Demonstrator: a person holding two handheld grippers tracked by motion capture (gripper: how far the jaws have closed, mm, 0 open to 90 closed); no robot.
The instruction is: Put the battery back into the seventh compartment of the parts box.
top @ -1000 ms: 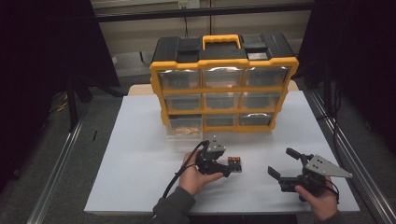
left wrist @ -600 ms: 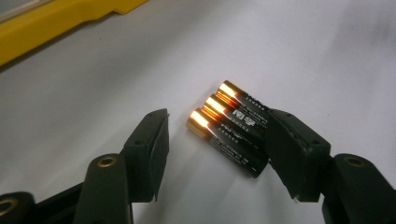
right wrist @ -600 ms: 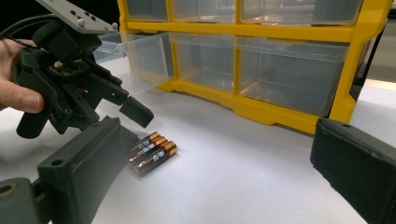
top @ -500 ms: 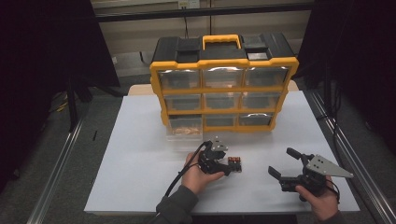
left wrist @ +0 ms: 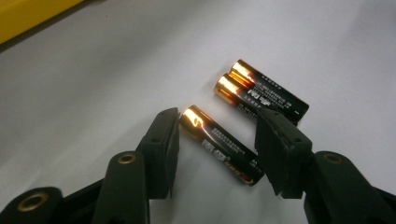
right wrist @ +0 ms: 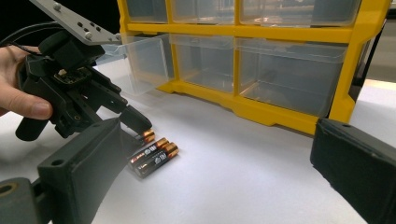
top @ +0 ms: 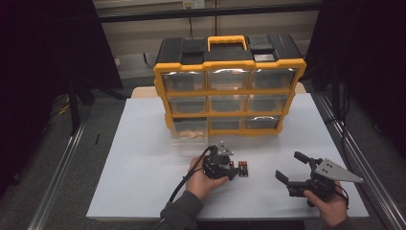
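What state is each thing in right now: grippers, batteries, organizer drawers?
Left gripper: jaws open, astride one battery, not clamped.
Near battery: flat on table, between those jaws.
Two other batteries: flat, side by side, touching.
Right gripper: jaws open, holding nothing.
Bottom-left drawer: pulled out.
Other drawers: closed.

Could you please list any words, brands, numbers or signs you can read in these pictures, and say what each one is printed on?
No text can be read for certain.
Single battery between the open left gripper's fingers: small print along its dark wrap, too blurred to read.
Two batteries lying side by side beyond it: lines of small print, also too blurred.
Yellow drawer cabinet: no label visible.
Right gripper: no markings visible.
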